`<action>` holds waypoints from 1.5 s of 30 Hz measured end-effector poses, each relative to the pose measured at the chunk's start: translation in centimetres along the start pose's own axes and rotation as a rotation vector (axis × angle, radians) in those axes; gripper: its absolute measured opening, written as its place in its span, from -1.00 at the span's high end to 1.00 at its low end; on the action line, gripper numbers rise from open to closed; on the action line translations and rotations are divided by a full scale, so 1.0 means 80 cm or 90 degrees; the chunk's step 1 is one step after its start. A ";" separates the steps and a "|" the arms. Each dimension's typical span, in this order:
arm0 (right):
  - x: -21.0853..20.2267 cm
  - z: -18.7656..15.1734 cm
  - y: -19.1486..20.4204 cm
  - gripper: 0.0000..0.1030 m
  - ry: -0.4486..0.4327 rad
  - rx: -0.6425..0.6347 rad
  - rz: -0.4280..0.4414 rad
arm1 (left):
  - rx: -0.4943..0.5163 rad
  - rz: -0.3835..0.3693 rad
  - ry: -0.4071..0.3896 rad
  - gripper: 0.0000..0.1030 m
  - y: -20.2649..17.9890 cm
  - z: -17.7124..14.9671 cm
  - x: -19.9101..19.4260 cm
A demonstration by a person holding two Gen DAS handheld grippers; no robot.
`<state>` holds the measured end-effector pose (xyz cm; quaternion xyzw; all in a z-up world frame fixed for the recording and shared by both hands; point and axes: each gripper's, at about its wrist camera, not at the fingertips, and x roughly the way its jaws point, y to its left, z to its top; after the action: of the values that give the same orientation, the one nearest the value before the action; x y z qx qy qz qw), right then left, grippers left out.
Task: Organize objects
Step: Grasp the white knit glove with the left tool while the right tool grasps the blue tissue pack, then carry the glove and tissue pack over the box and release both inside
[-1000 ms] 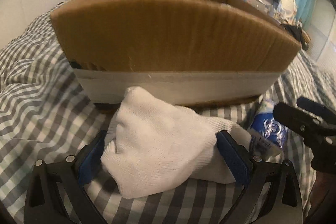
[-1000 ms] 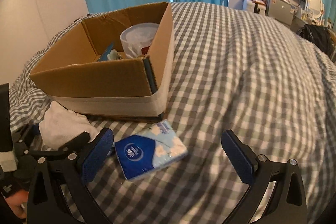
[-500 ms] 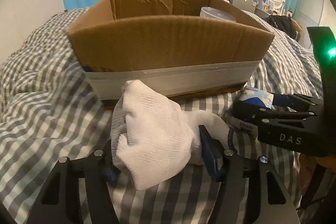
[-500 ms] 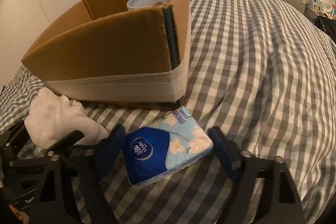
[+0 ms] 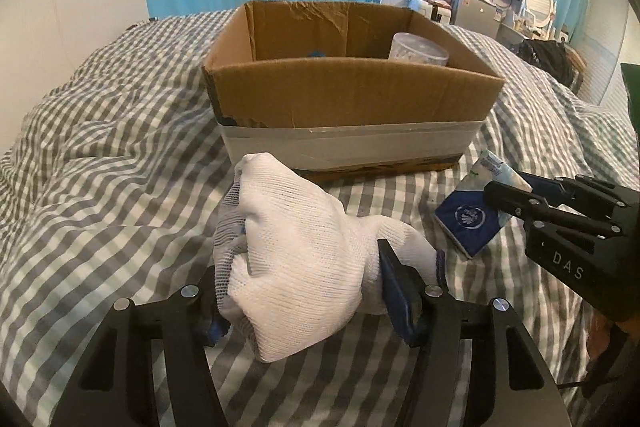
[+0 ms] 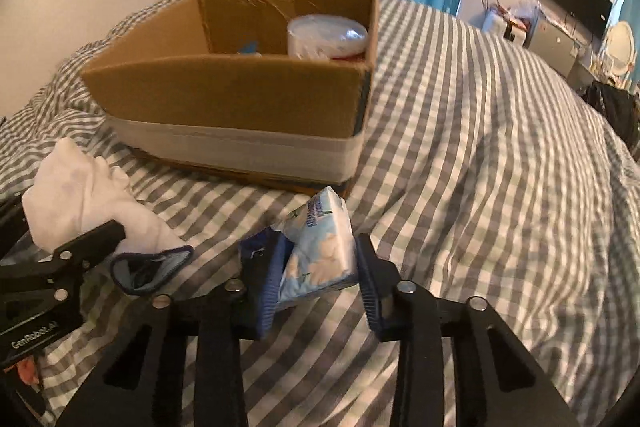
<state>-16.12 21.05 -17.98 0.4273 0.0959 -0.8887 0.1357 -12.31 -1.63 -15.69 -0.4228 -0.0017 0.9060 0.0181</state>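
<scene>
Glove and tissue pack both gripped, box straight ahead

My left gripper (image 5: 304,301) is closed on the white glove (image 5: 298,259), which bulges up between the pads with its blue cuff hanging out to the right side. My right gripper (image 6: 316,283) is closing its jaws on the tissue pack (image 6: 320,251); the pads already press its two sides and the pack stands tilted, its long axis pointing forward and up to the box (image 6: 240,95). The box sits on the checked blanket (image 6: 480,147), just beyond both grippers, open at the top, with a clear tub (image 6: 326,37) in its far right corner. The near wall is between my load and the inside, so I judge both hands must rise before going forward. The left hand seems nearer to the middle of the wall, the right one nearer to its right corner.
</scene>
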 end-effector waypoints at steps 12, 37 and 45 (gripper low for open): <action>-0.059 -0.006 0.008 0.52 -0.045 -0.001 0.026 | -0.003 -0.009 -0.045 -0.23 -0.010 -0.006 -0.061; -0.202 0.025 0.034 0.52 -0.164 -0.060 0.032 | 0.025 -0.032 -0.161 -0.23 -0.024 0.054 -0.175; -0.216 0.082 0.036 0.52 -0.209 -0.089 0.020 | 0.022 -0.036 -0.186 -0.23 -0.010 0.116 -0.173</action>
<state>-9.67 19.21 -0.52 0.2672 0.1276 -0.9355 0.1925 -10.54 -1.18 0.86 -0.2856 -0.0002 0.9570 0.0505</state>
